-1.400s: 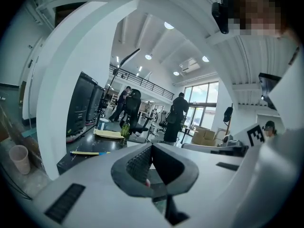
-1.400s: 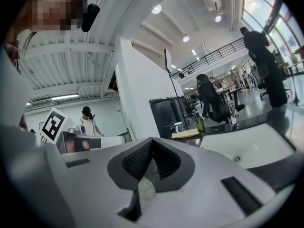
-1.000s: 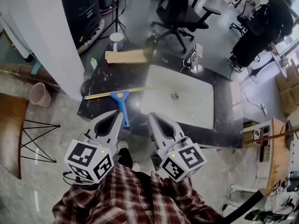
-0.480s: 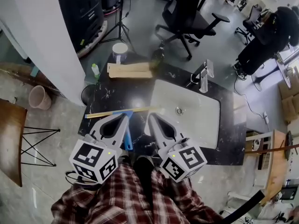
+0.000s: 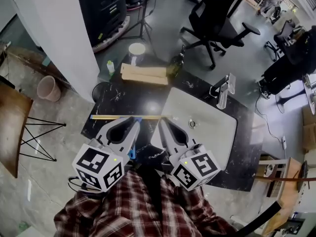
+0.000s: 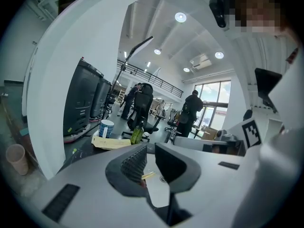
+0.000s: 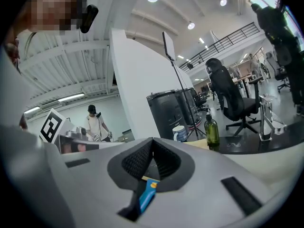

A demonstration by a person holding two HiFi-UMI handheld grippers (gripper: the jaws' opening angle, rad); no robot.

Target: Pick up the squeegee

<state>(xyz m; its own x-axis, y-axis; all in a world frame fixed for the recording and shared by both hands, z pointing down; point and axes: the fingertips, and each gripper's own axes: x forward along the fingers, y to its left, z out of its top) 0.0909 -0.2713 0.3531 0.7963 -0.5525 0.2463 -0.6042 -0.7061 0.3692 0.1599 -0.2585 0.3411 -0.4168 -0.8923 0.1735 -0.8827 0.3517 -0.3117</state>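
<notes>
The squeegee lies on the black counter [image 5: 111,100], its yellow blade [image 5: 111,116] running left to right. My left gripper [image 5: 134,122] hovers over the blue handle [image 5: 132,155] and hides most of it. Its jaws are opening, with a narrow gap and nothing pressed between the pads. Through that gap in the left gripper view [image 6: 151,156] a yellow strip of the blade [image 6: 148,175] shows. My right gripper [image 5: 159,123] sits beside it, over the counter's front by the sink. Its tips [image 7: 152,152] meet, and the blue handle [image 7: 148,197] shows below them, not gripped.
A white sink basin [image 5: 200,130] with a faucet [image 5: 222,90] fills the counter's right half. At the back stand a green bottle [image 5: 175,65], a flat wooden board [image 5: 145,73] and a white tub [image 5: 137,48]. An office chair [image 5: 217,19] is behind, and a pink bucket [image 5: 48,88] is on the floor to the left.
Both grippers have moved forward over the counter. The left one now covers the squeegee's blue handle, which lay in plain view ahead of it a second ago.
</notes>
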